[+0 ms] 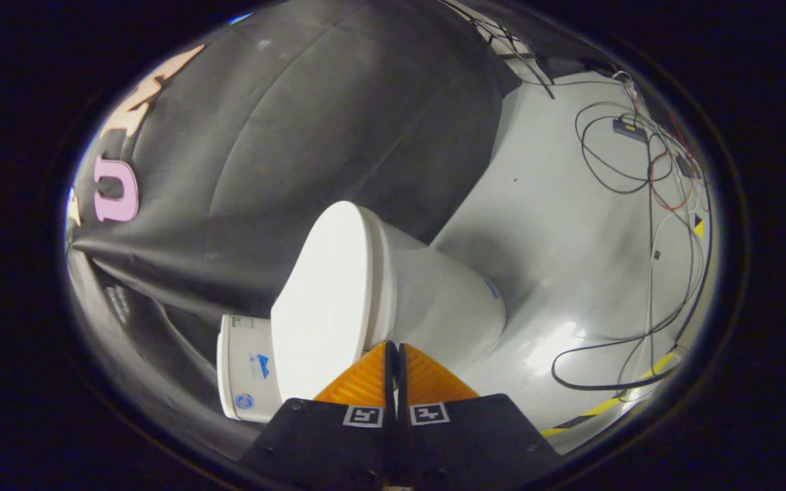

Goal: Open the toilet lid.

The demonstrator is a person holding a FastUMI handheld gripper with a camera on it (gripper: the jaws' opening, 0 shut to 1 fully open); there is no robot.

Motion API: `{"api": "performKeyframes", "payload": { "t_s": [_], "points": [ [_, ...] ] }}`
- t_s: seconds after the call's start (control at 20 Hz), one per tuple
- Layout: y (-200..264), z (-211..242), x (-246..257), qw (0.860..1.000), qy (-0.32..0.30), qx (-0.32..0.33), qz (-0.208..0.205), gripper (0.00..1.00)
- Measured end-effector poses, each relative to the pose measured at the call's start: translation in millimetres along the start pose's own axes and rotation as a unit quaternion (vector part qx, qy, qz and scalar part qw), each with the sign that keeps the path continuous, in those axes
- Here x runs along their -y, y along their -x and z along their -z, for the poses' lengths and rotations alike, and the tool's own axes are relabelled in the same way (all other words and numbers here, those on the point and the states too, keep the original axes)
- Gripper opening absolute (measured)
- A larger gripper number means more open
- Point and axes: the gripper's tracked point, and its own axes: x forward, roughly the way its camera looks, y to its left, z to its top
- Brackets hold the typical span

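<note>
Just ahead of the closed fingers [394,349], the toilet lid [325,300] lies down.

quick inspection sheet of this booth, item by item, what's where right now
surface: glossy pale grey floor, bare patch beside the bowl.
job's things: white ceramic toilet; its white oval plastic lid appears down on the seat; white cistern behind it.
clutter: nothing seen loose beside the toilet.
grippers: hand-held gripper, fingers together with nothing between them, tips at the lid's edge, contact unclear.
cables: black, white and red wires strewn on the floor beyond the toilet; one black loop lies nearer the fingers.
surroundings: black cloth wall; yellow-and-black floor tape.
</note>
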Motion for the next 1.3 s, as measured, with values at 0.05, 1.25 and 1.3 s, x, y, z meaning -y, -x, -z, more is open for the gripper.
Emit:
{"api": "performKeyframes", "payload": {
  "t_s": [0.05,1.25,1.3],
  "points": [
    [6.6,-2.4,-5.3,1.000,0.017,0.003,0.004,0.00],
    [114.9,31.4,-280.9,0.956,0.269,0.093,0.070,0.00],
    [124.3,33.8,-288.3,0.953,0.278,0.096,0.072,0.00]
  ]
}}
